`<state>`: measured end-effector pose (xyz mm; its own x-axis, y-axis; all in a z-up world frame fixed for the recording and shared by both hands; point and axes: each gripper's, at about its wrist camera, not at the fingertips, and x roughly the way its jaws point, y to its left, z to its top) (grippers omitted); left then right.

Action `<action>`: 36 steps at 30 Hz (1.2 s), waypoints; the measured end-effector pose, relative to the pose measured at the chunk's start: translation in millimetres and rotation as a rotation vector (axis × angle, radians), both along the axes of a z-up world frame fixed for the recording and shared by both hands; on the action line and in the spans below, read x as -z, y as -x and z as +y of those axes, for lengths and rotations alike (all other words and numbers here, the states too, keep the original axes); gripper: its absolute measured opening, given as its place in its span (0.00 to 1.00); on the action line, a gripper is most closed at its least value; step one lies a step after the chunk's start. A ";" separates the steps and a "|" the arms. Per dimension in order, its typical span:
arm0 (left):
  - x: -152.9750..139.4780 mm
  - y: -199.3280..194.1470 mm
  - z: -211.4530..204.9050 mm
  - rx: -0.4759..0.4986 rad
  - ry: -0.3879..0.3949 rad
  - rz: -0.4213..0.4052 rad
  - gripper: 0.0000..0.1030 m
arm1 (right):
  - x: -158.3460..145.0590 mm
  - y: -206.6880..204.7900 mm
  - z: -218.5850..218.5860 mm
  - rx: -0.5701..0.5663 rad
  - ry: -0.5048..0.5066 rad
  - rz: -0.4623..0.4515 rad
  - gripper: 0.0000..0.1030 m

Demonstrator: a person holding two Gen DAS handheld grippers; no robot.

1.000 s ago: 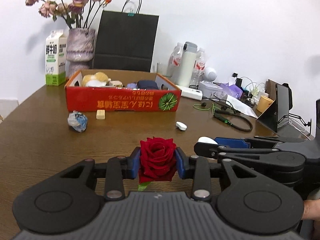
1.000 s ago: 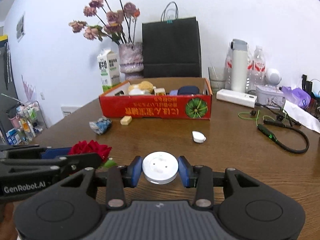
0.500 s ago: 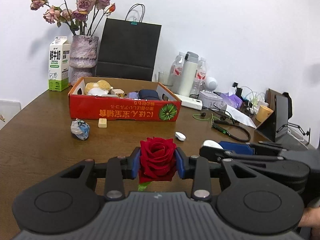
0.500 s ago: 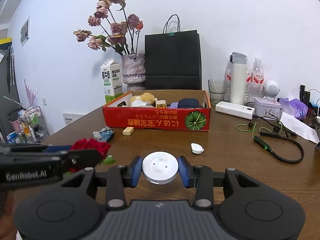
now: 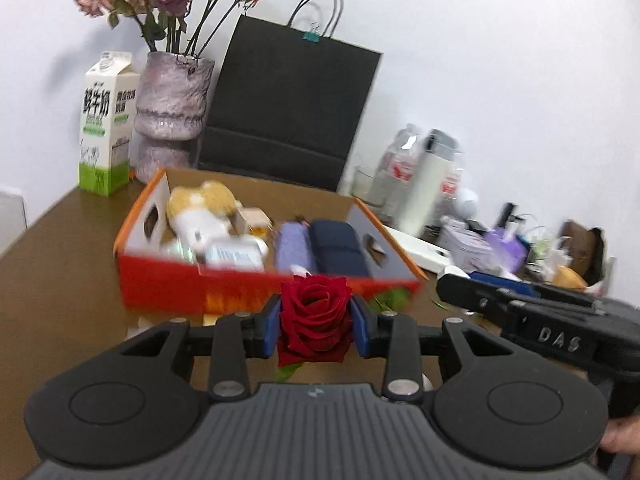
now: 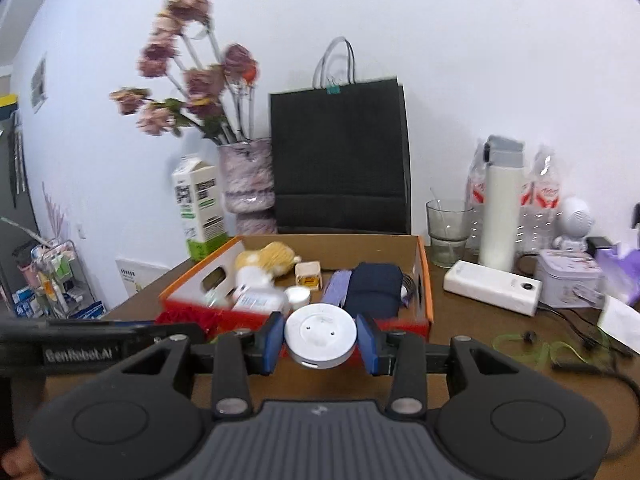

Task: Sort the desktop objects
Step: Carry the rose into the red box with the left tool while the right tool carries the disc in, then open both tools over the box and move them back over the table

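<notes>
My left gripper is shut on a red rose and holds it above the table, just in front of the red cardboard box. My right gripper is shut on a round white disc, raised near the front wall of the same box. The box holds a plush toy, a white bottle, a purple item and a dark blue pouch. The right gripper's side shows at the right of the left wrist view. The rose also shows in the right wrist view.
Behind the box stand a milk carton, a vase of dried flowers and a black paper bag. To the right are bottles, a glass, a white power bank, a tin and cables.
Both grippers have risen and moved forward toward the red box, each still holding its object. The box now looks much closer and its inside is visible.
</notes>
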<state>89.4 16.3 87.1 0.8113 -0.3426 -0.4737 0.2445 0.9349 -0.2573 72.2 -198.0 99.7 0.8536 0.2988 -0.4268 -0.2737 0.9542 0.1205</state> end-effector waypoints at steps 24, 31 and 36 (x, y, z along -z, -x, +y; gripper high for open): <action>23.8 -190.4 -27.0 0.012 -0.074 0.224 0.71 | 35.0 -261.8 22.7 0.086 -0.105 0.367 0.45; 15.6 -149.9 -12.5 -0.066 -0.048 0.209 0.83 | 30.2 -220.2 15.3 0.082 -0.017 0.331 0.62; 9.3 -92.7 -15.4 -0.111 -0.099 0.133 0.98 | 28.4 -157.9 2.6 0.060 0.018 0.307 0.71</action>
<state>182.0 0.9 77.8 0.7694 -0.2005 -0.6065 0.1079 0.9766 -0.1860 230.1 -195.4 71.3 0.6998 0.2423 -0.6719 -0.1706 0.9702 0.1722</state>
